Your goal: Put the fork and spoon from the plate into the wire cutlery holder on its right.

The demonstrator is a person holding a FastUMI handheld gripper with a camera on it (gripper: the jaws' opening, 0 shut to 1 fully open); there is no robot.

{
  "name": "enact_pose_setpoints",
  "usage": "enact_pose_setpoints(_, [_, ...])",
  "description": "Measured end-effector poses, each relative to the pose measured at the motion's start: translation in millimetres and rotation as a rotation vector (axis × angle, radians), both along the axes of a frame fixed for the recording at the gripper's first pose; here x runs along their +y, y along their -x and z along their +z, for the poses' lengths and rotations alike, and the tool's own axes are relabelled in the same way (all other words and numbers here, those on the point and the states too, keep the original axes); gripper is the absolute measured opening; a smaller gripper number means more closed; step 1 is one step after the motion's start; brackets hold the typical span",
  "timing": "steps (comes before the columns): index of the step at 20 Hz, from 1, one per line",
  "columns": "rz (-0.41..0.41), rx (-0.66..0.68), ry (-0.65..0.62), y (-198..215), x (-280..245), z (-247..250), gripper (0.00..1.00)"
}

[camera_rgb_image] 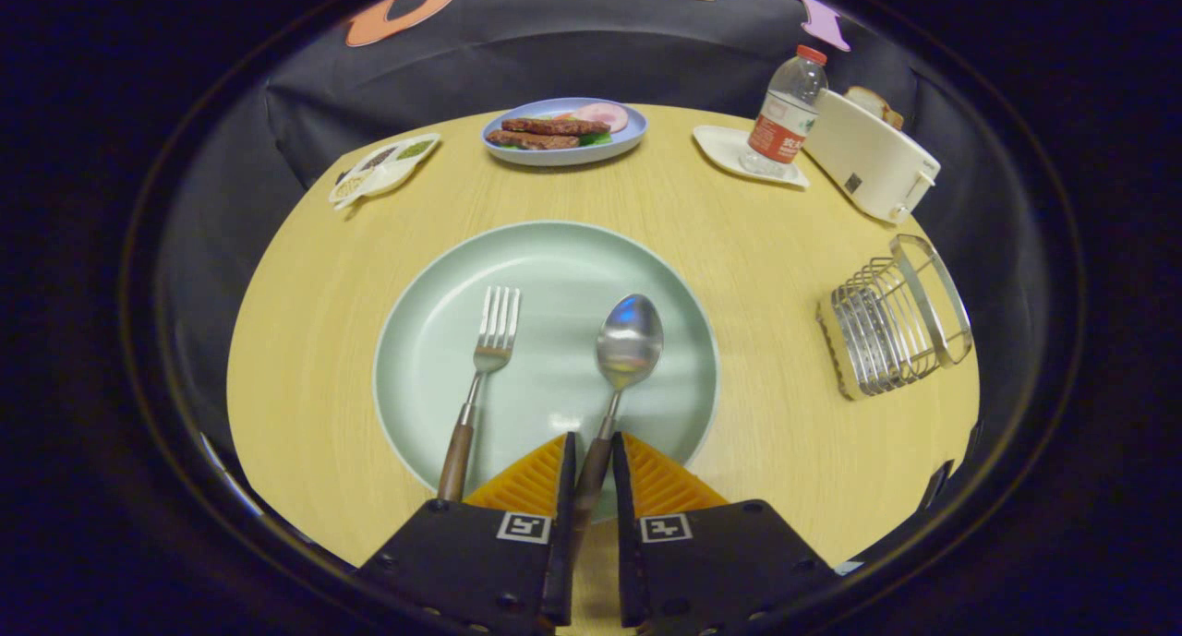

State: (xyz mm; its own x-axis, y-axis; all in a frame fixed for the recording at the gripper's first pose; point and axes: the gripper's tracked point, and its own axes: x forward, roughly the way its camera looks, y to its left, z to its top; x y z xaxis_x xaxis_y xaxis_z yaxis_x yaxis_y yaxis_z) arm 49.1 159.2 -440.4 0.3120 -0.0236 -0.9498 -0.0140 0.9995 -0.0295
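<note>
**Spoon handle between narrow jaws; fork waiting alongside**

Spoon (623, 359) lying on the pale green plate (425, 359), bowl pointing away, wooden handle running back between the gripper (592, 461) fingers. Jaws drawn narrow around that handle; whether both pads actually press on it cannot be told, since a thin gap seems to remain on either side. Fork (482, 378) lying parallel just to the left of the spoon, tines away, wooden handle reaching over the plate's near rim beside the left finger.

Judged handling: both pieces light and rigid, polished metal heads likely slippery, wooden handles offering the better hold. Grip best taken on the wood, squarely across the handle, so the piece does not swing when lifted. Plate glaze likely slick, so a loose pinch could skid the handle sideways.

Wire cutlery holder (891, 327) standing to the right of the plate, well apart from it, on the round wooden table (305, 276). Path between plate and holder bare of obstacles.

Farther off: toaster (868, 156) with bread in its slot beyond the holder, water bottle (785, 114) on a small white tray (729, 151) beside it, blue dish of food (565, 130) at the far edge, divided condiment dish (383, 167) to the far left. None near the transfer path.
</note>
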Motion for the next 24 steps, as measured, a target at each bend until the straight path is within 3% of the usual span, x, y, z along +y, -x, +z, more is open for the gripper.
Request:
enact_pose_setpoints(1, [-0.002, -0.002, 0.007, -4.1, -2.2, -3.7, 0.20])
enact_pose_setpoints(3, [0.013, 0.016, -0.040, -2.3, 2.7, -0.2, 0.06])
enact_pose_setpoints(15, [0.206, -0.061, -0.138, -7.7, -8.4, 50.4, 0.04])
enact_pose_setpoints(24, [0.221, -0.129, -0.196, -4.7, -28.8, 103.6, 0.04])
